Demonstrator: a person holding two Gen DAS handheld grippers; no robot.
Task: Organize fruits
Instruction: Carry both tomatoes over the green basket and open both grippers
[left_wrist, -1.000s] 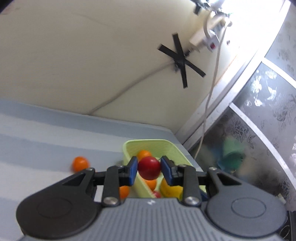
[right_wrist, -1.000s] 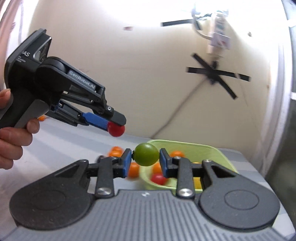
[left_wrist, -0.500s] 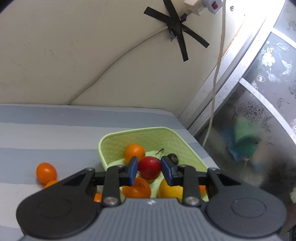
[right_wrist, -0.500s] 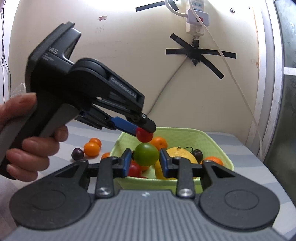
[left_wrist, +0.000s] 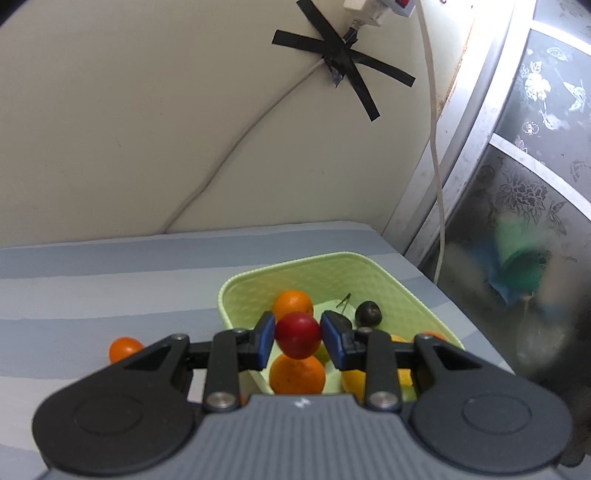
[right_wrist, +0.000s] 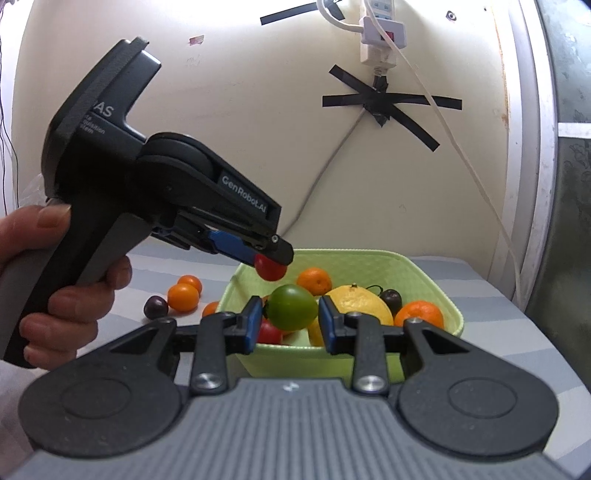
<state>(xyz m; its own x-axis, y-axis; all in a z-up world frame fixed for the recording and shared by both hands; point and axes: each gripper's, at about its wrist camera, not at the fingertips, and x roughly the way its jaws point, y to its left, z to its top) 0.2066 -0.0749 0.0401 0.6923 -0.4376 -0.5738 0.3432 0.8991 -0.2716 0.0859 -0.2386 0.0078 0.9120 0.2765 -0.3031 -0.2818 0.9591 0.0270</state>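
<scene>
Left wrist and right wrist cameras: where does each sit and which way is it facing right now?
Left wrist: sits on the left gripper, looks forward and down along its fingers over the green basket toward the wall; its own jaws show, clamping a red fruit.
Right wrist: sits on the right gripper, faces the basket and wall; its own jaws clamp a green fruit; the left gripper and a hand show at left.
Shared: the basket, red fruit, taped cable cross.
</scene>
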